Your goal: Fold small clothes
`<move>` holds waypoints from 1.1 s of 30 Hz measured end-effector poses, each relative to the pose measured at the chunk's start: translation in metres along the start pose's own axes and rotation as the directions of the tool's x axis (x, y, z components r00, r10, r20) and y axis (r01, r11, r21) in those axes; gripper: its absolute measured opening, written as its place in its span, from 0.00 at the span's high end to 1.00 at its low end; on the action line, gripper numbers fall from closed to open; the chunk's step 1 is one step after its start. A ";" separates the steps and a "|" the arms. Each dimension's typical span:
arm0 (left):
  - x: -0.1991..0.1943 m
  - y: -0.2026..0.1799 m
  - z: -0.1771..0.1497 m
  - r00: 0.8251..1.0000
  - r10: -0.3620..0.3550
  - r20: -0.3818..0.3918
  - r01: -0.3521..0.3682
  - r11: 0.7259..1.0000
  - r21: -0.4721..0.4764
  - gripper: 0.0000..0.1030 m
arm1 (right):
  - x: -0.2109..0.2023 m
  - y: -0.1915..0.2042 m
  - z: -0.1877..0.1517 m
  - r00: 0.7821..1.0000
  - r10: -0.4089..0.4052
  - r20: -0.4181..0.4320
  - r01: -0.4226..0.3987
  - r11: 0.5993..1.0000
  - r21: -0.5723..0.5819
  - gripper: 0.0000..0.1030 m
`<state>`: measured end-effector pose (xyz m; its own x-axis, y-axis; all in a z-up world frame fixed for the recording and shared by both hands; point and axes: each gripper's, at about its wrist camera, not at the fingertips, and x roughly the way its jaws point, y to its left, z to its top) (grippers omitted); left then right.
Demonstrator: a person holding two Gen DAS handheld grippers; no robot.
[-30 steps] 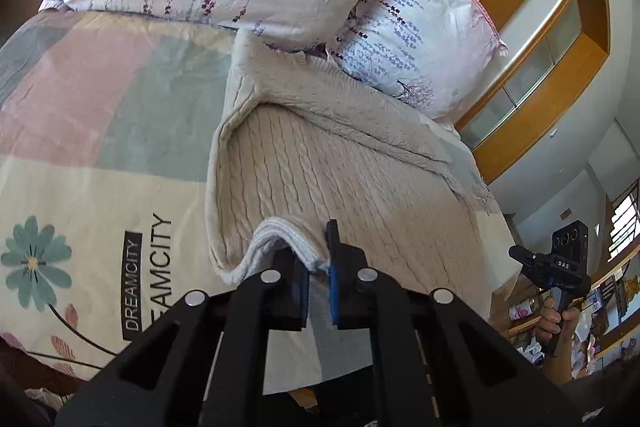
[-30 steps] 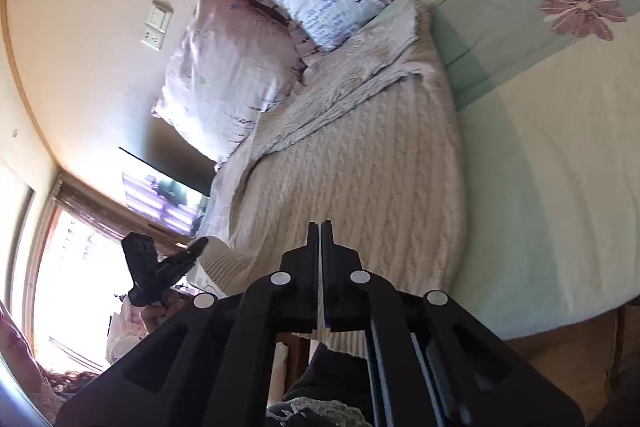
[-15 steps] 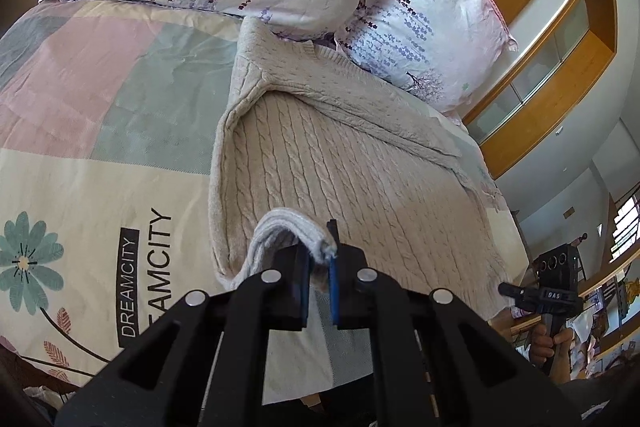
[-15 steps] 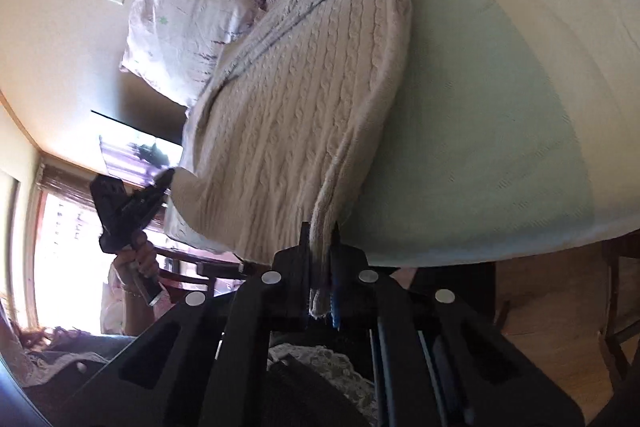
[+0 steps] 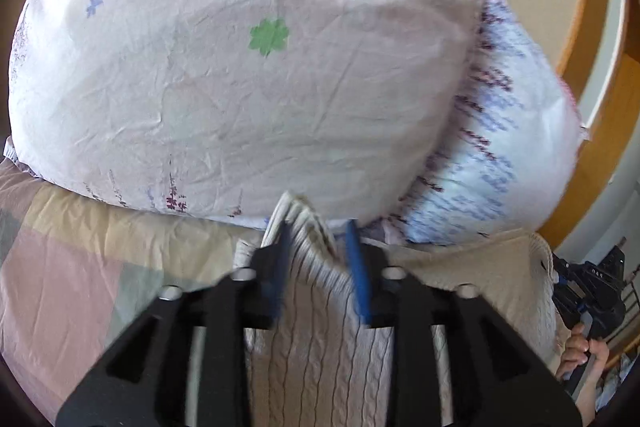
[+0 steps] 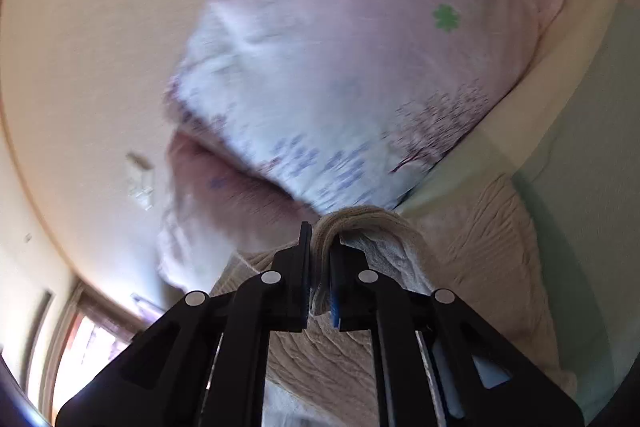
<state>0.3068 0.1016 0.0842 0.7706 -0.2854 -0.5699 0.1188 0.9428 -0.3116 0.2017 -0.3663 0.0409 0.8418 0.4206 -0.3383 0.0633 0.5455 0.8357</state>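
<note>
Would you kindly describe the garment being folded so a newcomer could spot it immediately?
On the bed, just below the two floral pillows, lies a beige cable-knit sweater. Unlike the smooth printed bedding around it, it is thick and ribbed, with both grippers on its hem.

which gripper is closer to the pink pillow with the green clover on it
Left, judging by how the views frame it. The left gripper, open around the sweater hem, sits just below the pink pillow. The right gripper, pinching the sweater, faces the blue-printed pillow.
</note>
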 end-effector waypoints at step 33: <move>0.101 -0.190 -0.067 0.457 -0.879 -0.136 0.703 0.450 -0.551 0.65 | -0.088 -0.047 0.019 0.998 -0.064 -0.023 0.061 0.992 -0.113 0.27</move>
<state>0.3197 -0.1177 0.0346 0.1623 -0.9827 -0.0895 0.2495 0.1286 -0.9598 0.1349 -0.4428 0.0394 0.8236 0.4011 -0.4010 0.0536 0.6488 0.7590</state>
